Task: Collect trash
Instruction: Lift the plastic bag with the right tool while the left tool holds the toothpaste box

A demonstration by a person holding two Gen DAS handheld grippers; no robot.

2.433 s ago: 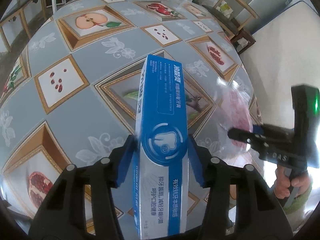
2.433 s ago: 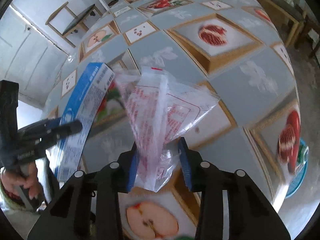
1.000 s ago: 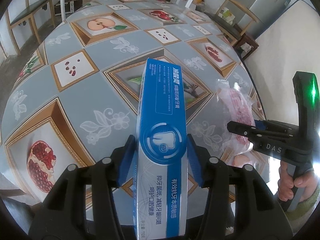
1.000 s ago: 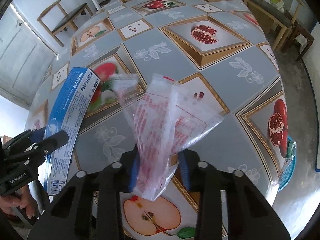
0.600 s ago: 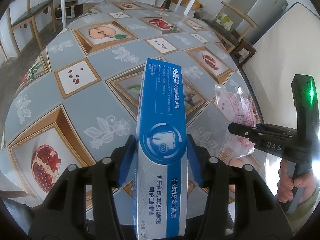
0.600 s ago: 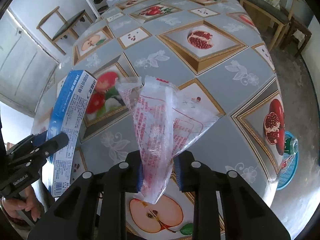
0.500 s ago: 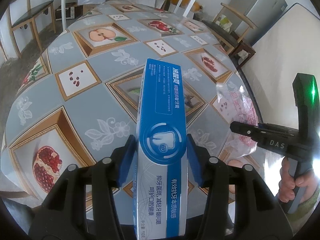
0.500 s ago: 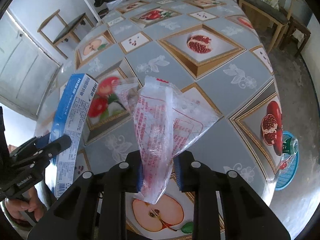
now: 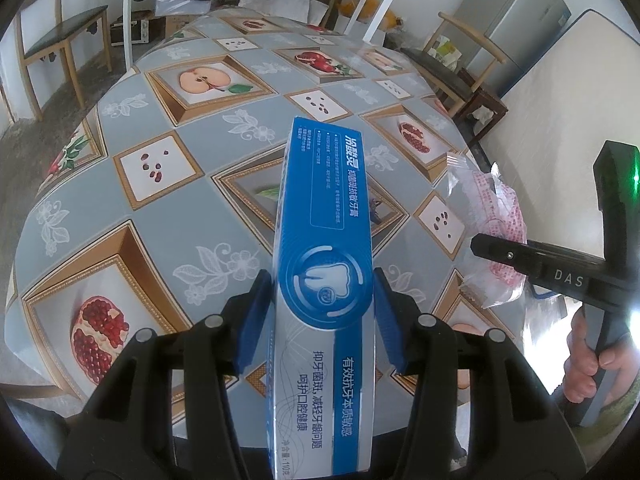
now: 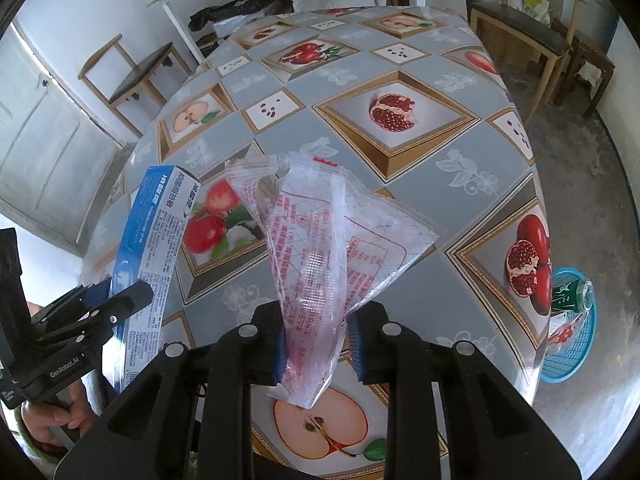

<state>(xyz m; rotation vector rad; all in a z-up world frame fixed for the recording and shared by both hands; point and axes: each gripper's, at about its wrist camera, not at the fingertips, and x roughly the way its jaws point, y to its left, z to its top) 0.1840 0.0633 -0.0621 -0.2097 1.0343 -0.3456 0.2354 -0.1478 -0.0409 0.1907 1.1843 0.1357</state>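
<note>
My left gripper (image 9: 323, 318) is shut on a long blue and white toothpaste box (image 9: 326, 240), which sticks up and forward above the table. The same toothpaste box (image 10: 154, 240) shows at the left of the right wrist view, with the left gripper (image 10: 116, 308) around it. My right gripper (image 10: 319, 338) is shut on a crumpled clear plastic bag (image 10: 320, 248) with red print, held up above the table. In the left wrist view that plastic bag (image 9: 490, 220) hangs at the right in the right gripper (image 9: 520, 254). A hand (image 9: 588, 364) grips each handle.
The table (image 9: 168, 216) wears a grey cloth printed with fruit pictures. On the floor beyond its right edge lies a blue basket (image 10: 570, 332) with a green can (image 10: 572, 292) in it. Wooden chairs (image 10: 128, 76) and a bench (image 10: 524, 28) stand around the table.
Both grippers have risen with their loads, so more of the table shows below. The right jaws have pinched the plastic bag more tightly. The toothpaste box sits unchanged in the left jaws.
</note>
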